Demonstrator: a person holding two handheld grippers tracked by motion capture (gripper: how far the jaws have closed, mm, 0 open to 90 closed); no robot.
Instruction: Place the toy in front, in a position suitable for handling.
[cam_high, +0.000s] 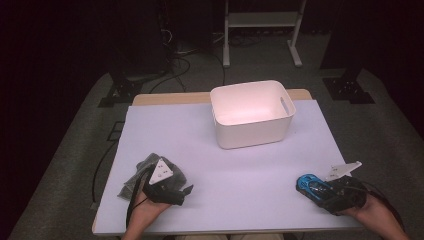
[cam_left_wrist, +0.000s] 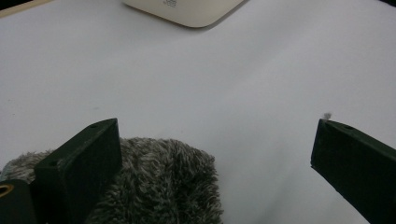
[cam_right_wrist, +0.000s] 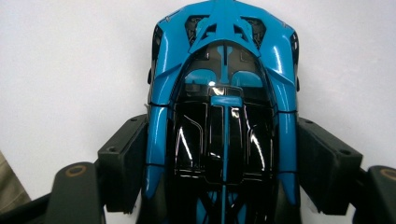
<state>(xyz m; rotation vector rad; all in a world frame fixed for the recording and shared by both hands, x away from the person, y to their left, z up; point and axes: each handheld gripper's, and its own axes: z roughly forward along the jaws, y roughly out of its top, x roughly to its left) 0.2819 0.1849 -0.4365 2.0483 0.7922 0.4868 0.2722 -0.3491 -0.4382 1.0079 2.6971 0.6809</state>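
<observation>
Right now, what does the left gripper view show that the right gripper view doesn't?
Left gripper view: a grey fuzzy cloth lying against one jaw of the open left claw, with the corner of the white bin ahead.

Right gripper view: a blue and black toy car between the jaws of the right claw, which press against its sides.

Both: the white table surface underneath.

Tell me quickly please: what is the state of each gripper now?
Left gripper: jaws wide open, grey fluffy fabric item beside one jaw, not gripped.
Right gripper: jaws closed on the blue and black toy car.
</observation>
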